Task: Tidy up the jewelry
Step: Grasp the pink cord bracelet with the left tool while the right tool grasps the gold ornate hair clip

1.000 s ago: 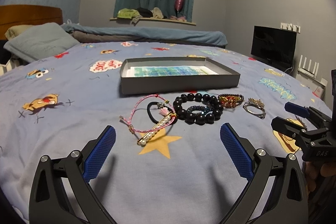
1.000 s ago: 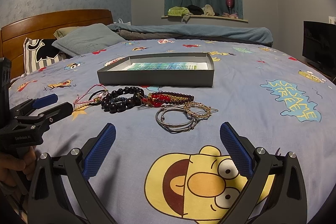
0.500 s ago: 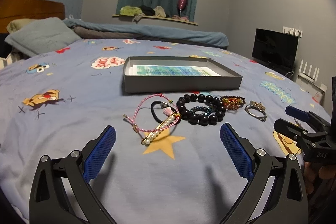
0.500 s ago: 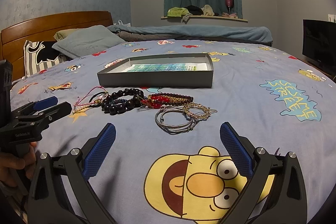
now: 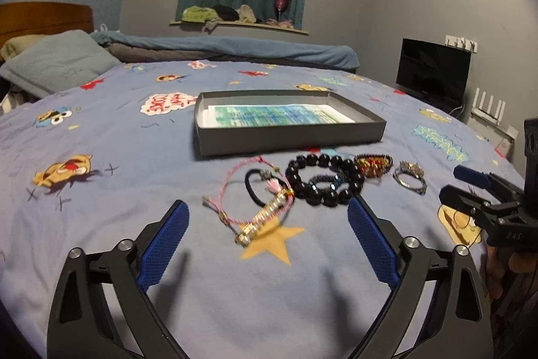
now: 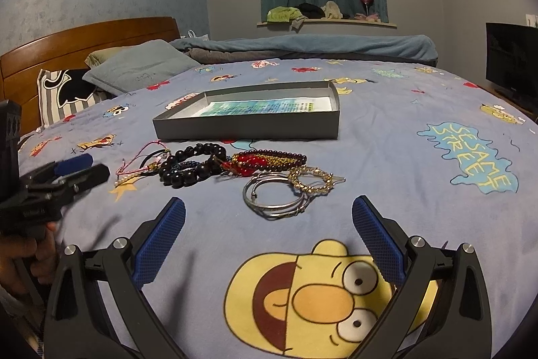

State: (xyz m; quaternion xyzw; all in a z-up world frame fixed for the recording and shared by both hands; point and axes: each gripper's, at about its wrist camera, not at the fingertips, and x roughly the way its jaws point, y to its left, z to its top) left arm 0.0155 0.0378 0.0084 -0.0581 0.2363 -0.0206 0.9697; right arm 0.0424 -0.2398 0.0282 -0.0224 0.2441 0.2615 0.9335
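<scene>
The pearl bracelet (image 5: 265, 217) lies diagonally just above centre, between the wide-open, empty left claw (image 5: 265, 244); the right claw (image 6: 269, 244), also wide and empty, fronts the silver bangles (image 6: 275, 195).

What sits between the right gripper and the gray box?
In the right wrist view, silver bangles and a gold chain bracelet lie on the bedsheet between the open right gripper and the gray box.

open bedspread (image 6: 386, 177) right, gray tray (image 6: 248, 125) behind
</scene>
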